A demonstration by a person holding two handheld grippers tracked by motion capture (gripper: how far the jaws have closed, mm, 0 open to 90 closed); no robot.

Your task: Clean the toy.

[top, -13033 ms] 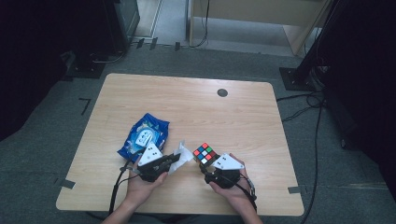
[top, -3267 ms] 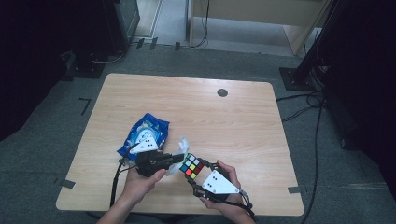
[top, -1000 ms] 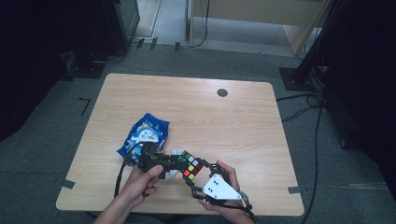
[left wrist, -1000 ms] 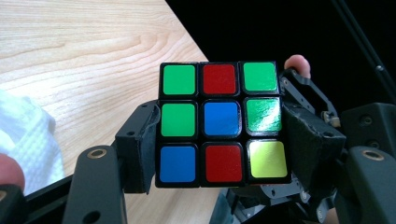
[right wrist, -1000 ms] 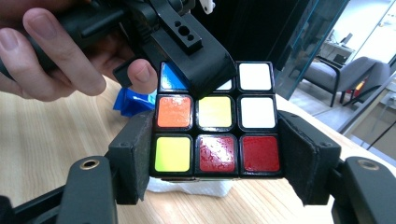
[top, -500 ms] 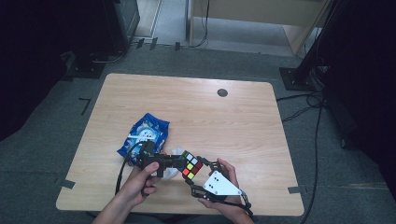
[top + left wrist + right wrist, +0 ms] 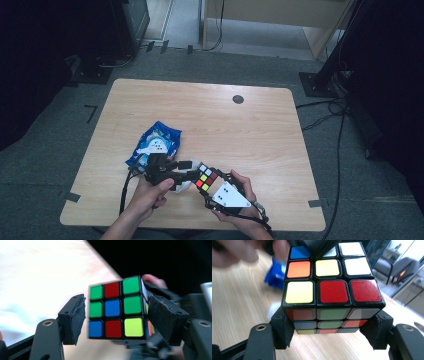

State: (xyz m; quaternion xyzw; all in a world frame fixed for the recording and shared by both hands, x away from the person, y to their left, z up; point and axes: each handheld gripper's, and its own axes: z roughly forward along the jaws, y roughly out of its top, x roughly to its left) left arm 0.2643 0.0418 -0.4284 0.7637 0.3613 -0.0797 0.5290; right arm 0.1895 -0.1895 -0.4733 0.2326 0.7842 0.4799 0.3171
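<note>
right gripper point(image 7: 329, 333) clamps cube point(image 7: 332, 280) bottom layer | left gripper point(image 7: 115, 317) jaws just widened, straddle cube unclamped | advice: close left squarely before twisting

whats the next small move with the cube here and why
Probably close the left tongs onto the Rubik's cube before turning a layer. In the left gripper view its pads flank the cube, with a gap at the left pad, and its jaws have just been opening. The right tongs already clamp the cube's lower layers, so it looks steadied for a twist.
</note>
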